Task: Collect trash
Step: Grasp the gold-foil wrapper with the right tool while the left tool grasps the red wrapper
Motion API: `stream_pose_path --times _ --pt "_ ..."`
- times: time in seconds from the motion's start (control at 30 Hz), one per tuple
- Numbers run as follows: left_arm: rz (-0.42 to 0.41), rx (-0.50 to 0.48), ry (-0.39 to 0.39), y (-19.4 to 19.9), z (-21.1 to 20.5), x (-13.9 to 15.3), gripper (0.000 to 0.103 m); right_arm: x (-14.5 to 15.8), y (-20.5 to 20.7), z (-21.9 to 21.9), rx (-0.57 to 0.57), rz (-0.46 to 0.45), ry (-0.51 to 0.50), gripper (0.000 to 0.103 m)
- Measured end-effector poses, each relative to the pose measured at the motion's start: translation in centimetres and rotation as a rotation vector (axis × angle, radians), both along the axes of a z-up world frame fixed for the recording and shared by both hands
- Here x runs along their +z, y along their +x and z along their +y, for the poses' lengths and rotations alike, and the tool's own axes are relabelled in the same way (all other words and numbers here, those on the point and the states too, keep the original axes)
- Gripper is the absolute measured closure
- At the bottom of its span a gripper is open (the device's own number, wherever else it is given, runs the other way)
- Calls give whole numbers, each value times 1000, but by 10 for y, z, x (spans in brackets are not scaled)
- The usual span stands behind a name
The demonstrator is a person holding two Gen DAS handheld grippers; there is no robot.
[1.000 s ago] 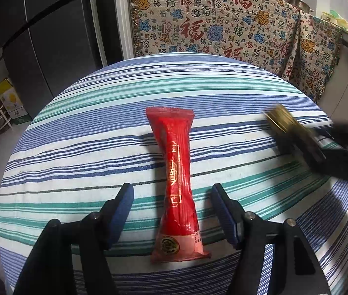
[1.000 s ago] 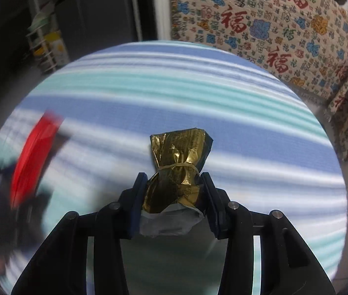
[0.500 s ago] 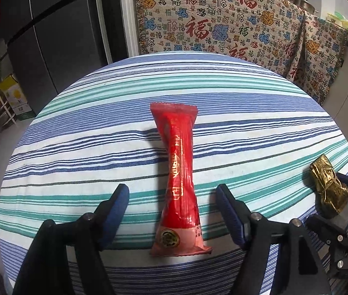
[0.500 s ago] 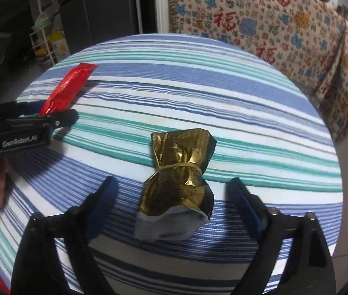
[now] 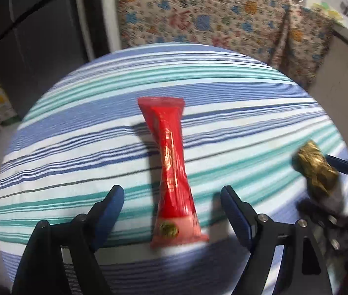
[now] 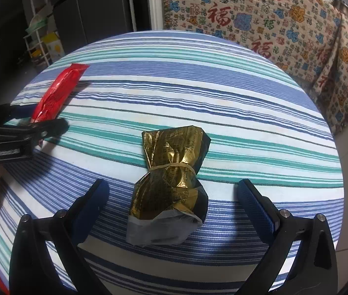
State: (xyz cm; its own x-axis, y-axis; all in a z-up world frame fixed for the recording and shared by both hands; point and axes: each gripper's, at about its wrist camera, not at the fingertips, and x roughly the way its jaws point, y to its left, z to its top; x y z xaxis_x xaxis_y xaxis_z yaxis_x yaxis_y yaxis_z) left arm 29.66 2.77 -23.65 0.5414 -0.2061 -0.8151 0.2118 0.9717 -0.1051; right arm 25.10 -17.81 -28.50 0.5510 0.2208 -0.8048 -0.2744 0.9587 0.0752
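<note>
A long red wrapper (image 5: 172, 172) lies on the striped round table (image 5: 75, 113), its near end between the fingers of my left gripper (image 5: 172, 201), which is open around it without touching. A crumpled gold and black wrapper (image 6: 171, 177) tied with a rubber band lies between the fingers of my right gripper (image 6: 174, 196), which is open wide. The gold wrapper (image 5: 315, 169) also shows at the right in the left wrist view. The red wrapper (image 6: 56, 93) and the left gripper's fingers (image 6: 38, 127) show at the left in the right wrist view.
The table (image 6: 247, 93) wears a blue, teal and white striped cloth. A patterned blanket (image 6: 272, 24) hangs behind it. A dark fridge (image 5: 38, 36) and a wire rack with boxes (image 6: 43, 41) stand at the left.
My right gripper opened and let go of the gold wrapper, which now lies on the table. My left gripper stayed open around the red wrapper and shifted slightly.
</note>
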Motion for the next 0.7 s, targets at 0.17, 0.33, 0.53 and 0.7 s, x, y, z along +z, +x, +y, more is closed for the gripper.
stream_pose_path --times 0.17,0.33,0.53,0.7 --pt "43 -111 -138 -2 30 17 20 4 -3 -7 71 48 1 5" --pt "50 -126 -121 7 19 18 22 30 -4 -15 141 134 23 10" --pt "24 -89 -132 18 9 22 32 38 10 7 165 176 -46 20" --pt "45 -73 -94 22 7 10 84 33 20 3 120 196 -33 61"
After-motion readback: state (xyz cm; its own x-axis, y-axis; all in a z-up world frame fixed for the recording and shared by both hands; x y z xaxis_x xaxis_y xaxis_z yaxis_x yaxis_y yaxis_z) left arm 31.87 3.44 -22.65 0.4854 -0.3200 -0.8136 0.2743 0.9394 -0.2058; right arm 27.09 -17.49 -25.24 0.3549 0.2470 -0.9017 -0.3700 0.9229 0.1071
